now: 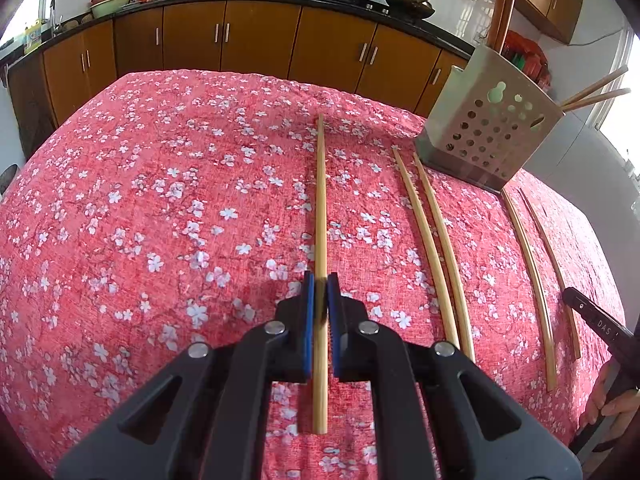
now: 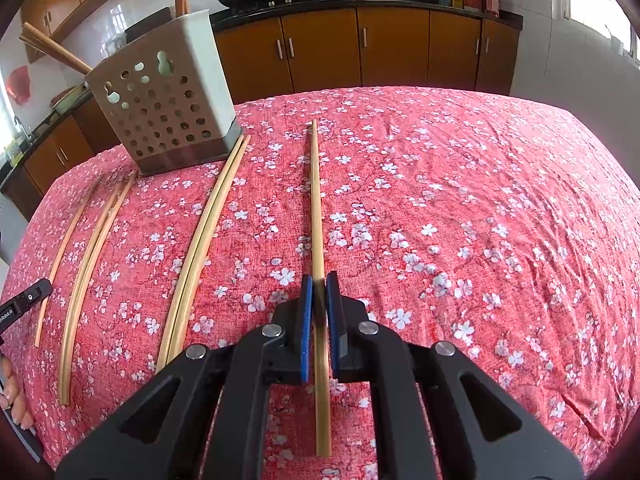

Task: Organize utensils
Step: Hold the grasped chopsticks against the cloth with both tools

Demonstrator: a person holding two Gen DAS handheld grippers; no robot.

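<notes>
the chopsticks standing in the perforated metal utensil holder (image 1: 490, 128) run out past the top of both views, so their upper ends are cut off. only an edge of the right gripper's black body and a few of the person's fingers show at the far right of the left wrist view. in the right wrist view the left gripper likewise appears only as a black tip at the far left edge. the fisheye bends the outer chopsticks into arcs.

the left gripper (image 1: 320, 294) points level along the table, and its blue-padded fingers are closed onto a single bamboo chopstick (image 1: 320, 208). it lies lengthwise on the red floral tablecloth (image 1: 160, 220), with its near end passing back under the gripper. whether that chopstick is raised off the cloth cannot be made out.

the right gripper (image 2: 319, 294) holds the same low, forward pose, its fingers pinched on another bamboo chopstick (image 2: 316, 208).

between the two held sticks lie two loose pairs of chopsticks (image 1: 434, 248) (image 1: 538, 264), side by side on the cloth. the holder stands at their far ends, near the table's back edge.
</notes>
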